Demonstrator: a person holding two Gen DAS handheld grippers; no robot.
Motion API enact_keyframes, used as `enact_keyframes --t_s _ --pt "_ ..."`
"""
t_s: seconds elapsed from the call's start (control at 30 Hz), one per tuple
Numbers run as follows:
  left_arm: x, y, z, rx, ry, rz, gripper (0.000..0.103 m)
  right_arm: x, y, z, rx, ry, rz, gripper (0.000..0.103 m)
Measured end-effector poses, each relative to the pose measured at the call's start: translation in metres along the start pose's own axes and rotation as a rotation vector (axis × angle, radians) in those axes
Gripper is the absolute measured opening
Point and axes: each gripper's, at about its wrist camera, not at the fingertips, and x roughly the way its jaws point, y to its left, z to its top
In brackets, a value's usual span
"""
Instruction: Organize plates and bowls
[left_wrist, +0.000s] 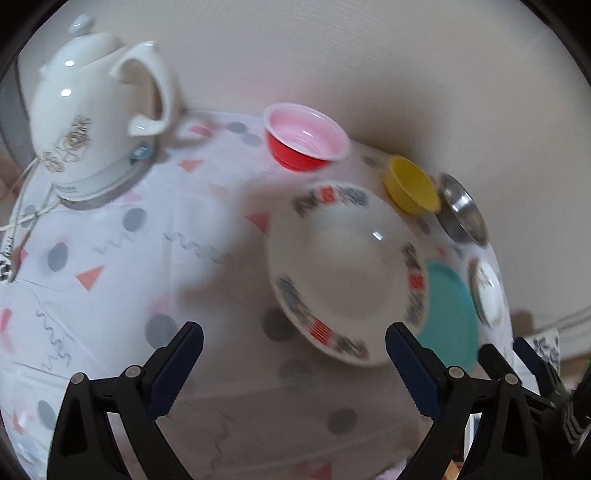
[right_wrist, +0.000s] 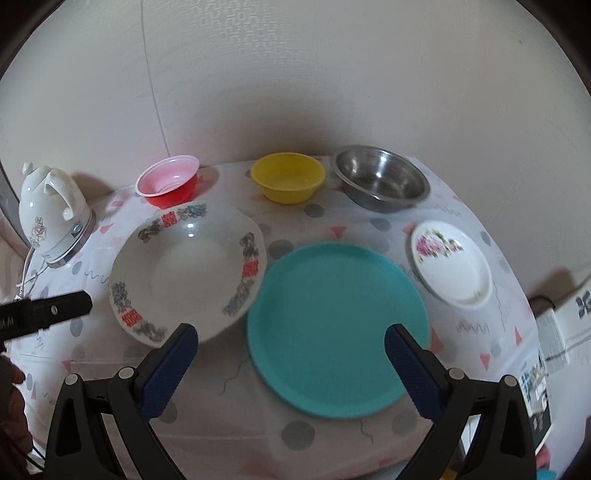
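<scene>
Nearest to me, the right gripper (right_wrist: 291, 347) hangs with its jaws wide apart and empty over the near edge of the teal plate (right_wrist: 336, 321), which lies flat on the patterned tablecloth (right_wrist: 207, 398). The left gripper (left_wrist: 293, 345) is likewise spread and holding nothing, above bare cloth, with the patterned deep plate (left_wrist: 351, 273) at about two o'clock from it.

That deep plate sits touching or just beside the teal one, at its ten o'clock. The small floral plate (right_wrist: 452, 264) lies apart at the teal plate's two o'clock.

Along the wall stand three bowls in a row: red bowl (right_wrist: 168, 181), yellow bowl (right_wrist: 288, 181), steel bowl (right_wrist: 382, 182). A white kettle (right_wrist: 50, 214) stands far left.

Nothing looks stacked or nested yet; by my reckoning the sorting has barely begun.
</scene>
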Motion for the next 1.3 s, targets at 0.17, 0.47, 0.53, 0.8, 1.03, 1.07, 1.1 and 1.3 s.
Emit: enact_keyframes --t_s 0.17,0.47,0.53,0.8,1.03,1.07,1.1,1.3 --pt "0.014 0.010 0.013 -0.021 0.012 0.020 0.100 0.020 -0.002 0.019 -0.022 -0.001 0.070 0.102" --pt "0.046 0.013 0.020 -0.043 0.074 -0.071 0.100 0.071 -0.008 0.057 -0.110 0.017 0.195 0.083" --pt "0.051 0.012 0.021 -0.045 0.081 -0.078 0.100 0.081 -0.009 0.064 -0.121 0.014 0.233 0.083" --pt "0.063 0.018 0.030 -0.100 0.064 -0.086 0.099 0.137 -0.012 0.082 -0.058 0.083 0.374 0.071" --pt "0.073 0.014 0.029 -0.066 0.075 -0.070 0.093 0.174 0.009 0.092 -0.091 0.173 0.432 0.048" --pt "0.074 0.013 0.028 -0.060 0.079 -0.070 0.091 0.177 0.010 0.092 -0.088 0.181 0.447 0.048" --pt "0.076 0.012 0.027 -0.049 0.085 -0.072 0.090 0.178 0.011 0.092 -0.088 0.184 0.454 0.048" --pt "0.082 0.011 0.022 -0.025 0.091 -0.091 0.079 0.184 0.016 0.086 -0.100 0.209 0.520 0.048"
